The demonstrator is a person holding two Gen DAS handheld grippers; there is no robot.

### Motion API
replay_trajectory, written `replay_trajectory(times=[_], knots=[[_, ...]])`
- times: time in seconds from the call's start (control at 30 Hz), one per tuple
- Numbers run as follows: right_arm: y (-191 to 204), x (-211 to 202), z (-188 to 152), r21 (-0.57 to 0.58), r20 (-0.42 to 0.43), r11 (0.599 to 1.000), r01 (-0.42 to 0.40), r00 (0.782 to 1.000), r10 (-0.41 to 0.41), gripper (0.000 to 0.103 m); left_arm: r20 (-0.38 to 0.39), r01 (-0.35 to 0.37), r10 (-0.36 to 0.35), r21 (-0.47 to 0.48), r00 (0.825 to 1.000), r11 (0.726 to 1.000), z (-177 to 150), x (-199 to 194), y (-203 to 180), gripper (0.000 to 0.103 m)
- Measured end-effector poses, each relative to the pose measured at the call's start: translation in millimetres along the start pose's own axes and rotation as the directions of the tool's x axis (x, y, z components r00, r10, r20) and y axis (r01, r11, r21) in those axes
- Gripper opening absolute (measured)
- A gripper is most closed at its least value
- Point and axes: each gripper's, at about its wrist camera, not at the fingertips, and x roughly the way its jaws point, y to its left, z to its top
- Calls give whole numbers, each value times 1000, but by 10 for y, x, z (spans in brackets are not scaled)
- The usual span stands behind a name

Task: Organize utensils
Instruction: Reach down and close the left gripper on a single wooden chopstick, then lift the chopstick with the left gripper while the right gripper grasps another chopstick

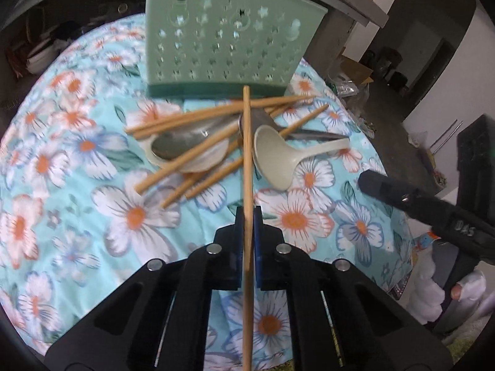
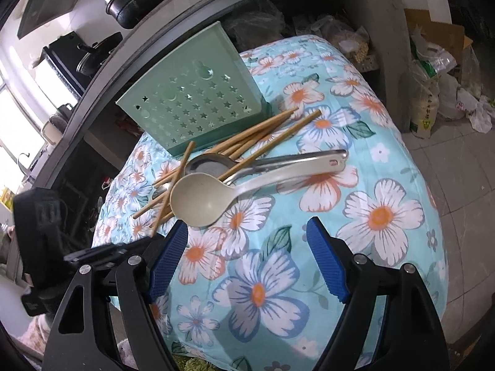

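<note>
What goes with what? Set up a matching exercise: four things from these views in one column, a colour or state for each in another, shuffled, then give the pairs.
Things:
1. left gripper
2. right gripper
3. green utensil holder
4. cream plastic ladle

States:
A. stands upright behind the utensil pile
B. shut on a wooden chopstick
C. open, nothing between its fingers
D. lies on the floral tablecloth, bowl up

Pairs: 1-B, 2-C, 3-A, 4-D
</note>
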Motion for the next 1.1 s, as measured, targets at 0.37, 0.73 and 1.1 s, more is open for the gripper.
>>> replay_trajectory(times=[0.37, 0.73, 1.1], knots=[[42, 64, -15, -14, -12, 1000, -3, 1000, 3, 78, 70, -109, 108, 5, 992, 994, 3, -470, 320, 5], [232, 235, 43, -50, -53, 999, -5, 999, 2, 78, -86, -200, 185, -211, 979, 957, -194, -358, 1153, 16], [411, 311, 201, -87, -49, 996, 18, 999, -22, 78, -102, -165, 153, -124, 983, 978, 445, 0, 1190, 38]])
